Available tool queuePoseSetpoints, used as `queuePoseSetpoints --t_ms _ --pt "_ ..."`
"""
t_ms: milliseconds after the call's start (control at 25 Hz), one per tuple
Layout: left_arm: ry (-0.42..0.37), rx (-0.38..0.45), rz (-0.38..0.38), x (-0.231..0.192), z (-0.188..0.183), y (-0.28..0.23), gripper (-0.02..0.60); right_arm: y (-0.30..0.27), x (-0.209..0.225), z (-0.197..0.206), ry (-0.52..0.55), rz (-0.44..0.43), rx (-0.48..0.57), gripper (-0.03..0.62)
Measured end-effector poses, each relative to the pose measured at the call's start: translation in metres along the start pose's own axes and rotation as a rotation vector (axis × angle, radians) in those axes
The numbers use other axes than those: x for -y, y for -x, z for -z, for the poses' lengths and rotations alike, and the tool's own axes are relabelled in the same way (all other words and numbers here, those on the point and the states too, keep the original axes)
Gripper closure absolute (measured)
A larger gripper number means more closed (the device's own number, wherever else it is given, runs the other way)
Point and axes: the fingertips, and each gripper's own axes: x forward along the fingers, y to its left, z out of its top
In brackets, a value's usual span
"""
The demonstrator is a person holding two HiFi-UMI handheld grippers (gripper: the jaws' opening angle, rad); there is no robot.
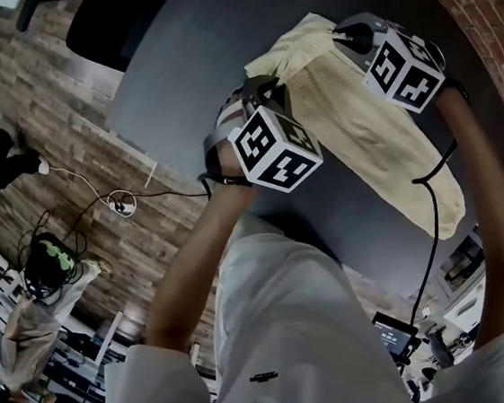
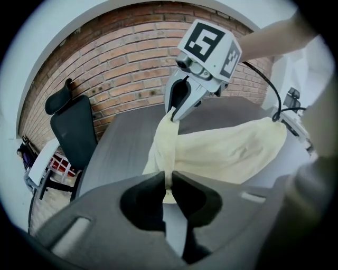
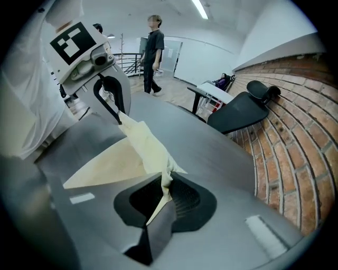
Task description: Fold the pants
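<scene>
Finding: both grippers are engaged on the pants (image 1: 351,121), and neither is empty.

The left gripper (image 2: 168,178) has its fingers pressed together on a gathered fold of the cream cloth. The right gripper (image 3: 165,182) pinches the same short edge just beside it, with a strip of fabric running through its fingers. I see no slack grip on either side.

Position: the pinched edge is raised clear of the desk (image 1: 182,59), over its middle. From there the garment slopes down. Its other end lies spread on the desk towards the near edge, on the side of my right arm.

Governing relation: the long axis runs from the fingers back towards me and to my right, not across between the two grippers. Only a short span of cloth separates them. The right gripper sits farther out over the desk and the left sits closer to my body.

Assessment: I judge that any fold must carry the held edge along that axis onto the resting end. Both grippers should travel together to keep the edge straight.
</scene>
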Motion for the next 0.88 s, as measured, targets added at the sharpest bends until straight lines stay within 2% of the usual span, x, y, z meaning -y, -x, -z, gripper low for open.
queuePoseSetpoints --t_ms 240,320,400,520,640,880 --pt "-0.020 -0.037 0.068 0.078 -0.005 -0.020 0.543 0.012 -0.038 0.066 -0.022 -0.012 -0.054 0.540" --pt "-0.021 -0.046 0.093 0.101 -0.005 -0.028 0.538 0.013 -0.048 0.087 -0.053 -0.026 -0.074 0.514" --pt "-0.013 -0.055 0.138 0.123 -0.005 -0.032 0.515 0.014 -0.060 0.104 -0.091 -0.055 -0.088 0.462" --pt "-0.001 -0.055 0.197 0.148 -0.008 -0.035 0.445 0.020 -0.072 0.117 -0.128 -0.078 -0.086 0.437" --pt "0.011 -0.045 0.201 0.150 -0.015 -0.032 0.445 0.023 -0.073 0.116 -0.137 -0.083 -0.075 0.437" --pt "0.060 -0.009 0.179 0.119 -0.026 -0.024 0.445 0.014 -0.056 0.093 -0.136 -0.091 -0.036 0.428"
